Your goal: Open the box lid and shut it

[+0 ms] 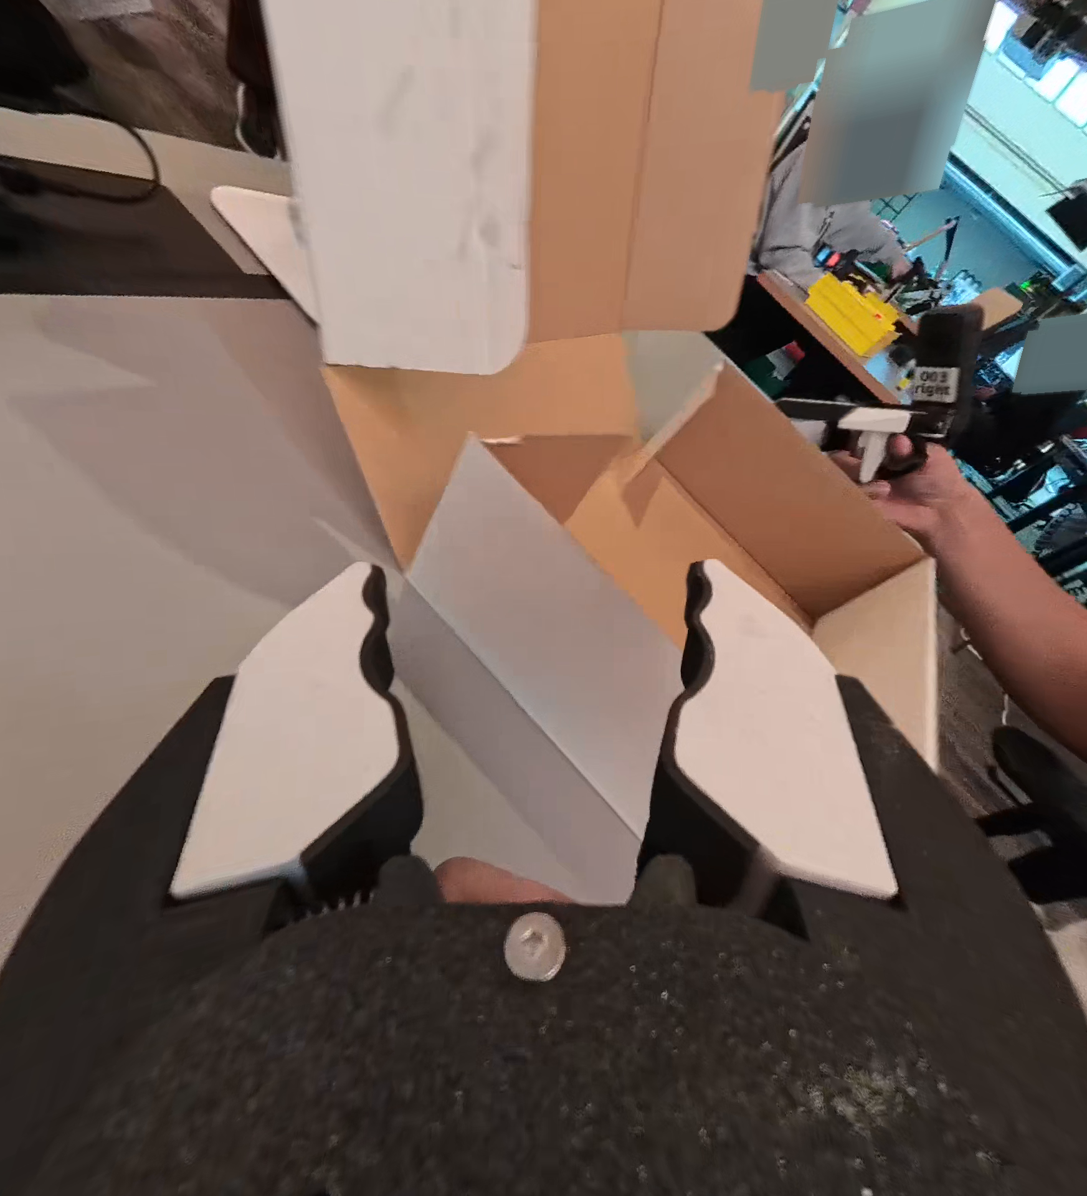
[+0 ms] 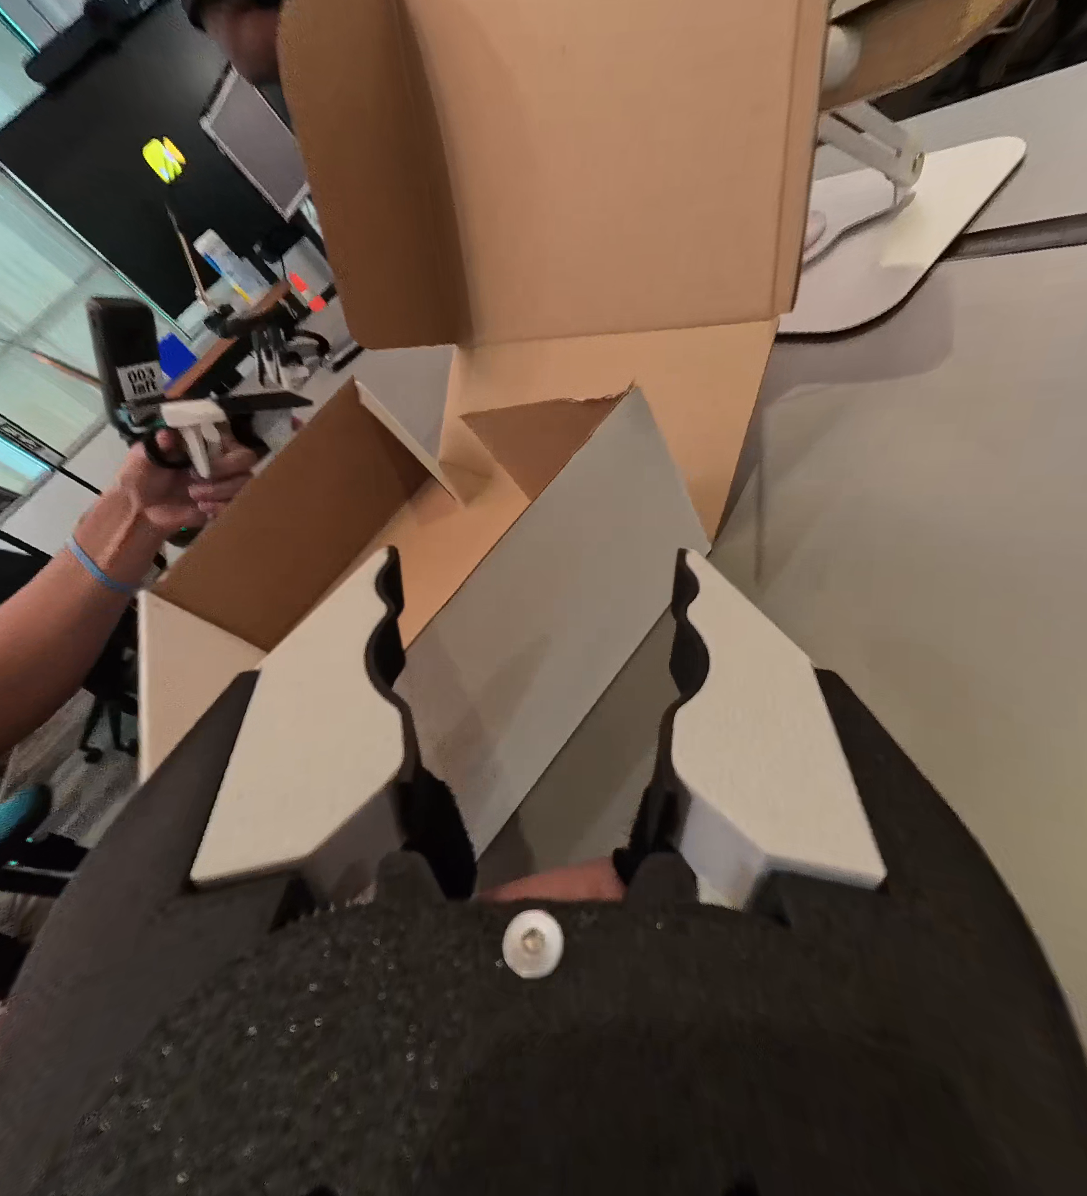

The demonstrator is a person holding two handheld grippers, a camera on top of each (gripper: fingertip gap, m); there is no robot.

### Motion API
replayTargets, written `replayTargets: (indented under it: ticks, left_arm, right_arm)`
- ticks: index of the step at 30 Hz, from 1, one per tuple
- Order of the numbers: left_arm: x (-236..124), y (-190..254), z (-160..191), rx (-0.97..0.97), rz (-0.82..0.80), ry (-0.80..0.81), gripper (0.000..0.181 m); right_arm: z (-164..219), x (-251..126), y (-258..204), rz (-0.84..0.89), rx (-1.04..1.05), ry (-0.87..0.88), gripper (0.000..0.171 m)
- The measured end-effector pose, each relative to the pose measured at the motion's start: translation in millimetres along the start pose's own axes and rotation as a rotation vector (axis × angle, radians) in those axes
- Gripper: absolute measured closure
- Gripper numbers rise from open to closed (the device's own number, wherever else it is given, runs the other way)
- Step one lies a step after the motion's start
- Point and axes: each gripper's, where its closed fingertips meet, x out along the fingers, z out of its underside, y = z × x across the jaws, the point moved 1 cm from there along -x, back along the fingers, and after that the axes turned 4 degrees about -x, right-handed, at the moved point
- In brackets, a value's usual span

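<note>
The cardboard box [image 1: 754, 518] looks light and bendy. Its lid [image 2: 560, 162] stands up. Left claw [image 1: 537, 569] and right claw [image 2: 537, 556] are wide open, holding nothing. Best to push the lid's top edge.

Two small white stickers with dark print, and one yellow emblem on a wall.

In the left wrist view, a white sticker [image 1: 933, 383] bearing short dark print in two lines sits on the black upright body of the right gripper [image 1: 806, 409], held in a hand [image 1: 909, 479] beyond the far side of the box. In the right wrist view, a matching white sticker [image 2: 141, 382], also printed in two short dark lines, sits on the black upright body of the left gripper [image 2: 288, 401]. Farther back in that view, a bright yellow emblem [image 2: 164, 160] glows on a dark wall [image 2: 94, 194]; it is a shape, too blurred to show any letters.
</note>
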Motion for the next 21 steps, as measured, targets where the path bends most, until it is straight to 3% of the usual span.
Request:
replayTargets:
  ticks: [6,15,21]
  left_arm:
    - [31,-42,-2,-0.031,0.004,-0.086,0.089]
    - [70,-55,-10,-0.038,0.083,-0.176,0.081]
    - [80,-53,-16,-0.073,0.160,-0.194,0.087]
  right_arm:
    - [-26,29,29,0.136,-0.101,-0.036,0.088]
    - [-117,50,85,0.429,-0.243,-0.050,0.090]
    - [-146,73,94,0.546,-0.302,-0.086,0.115]
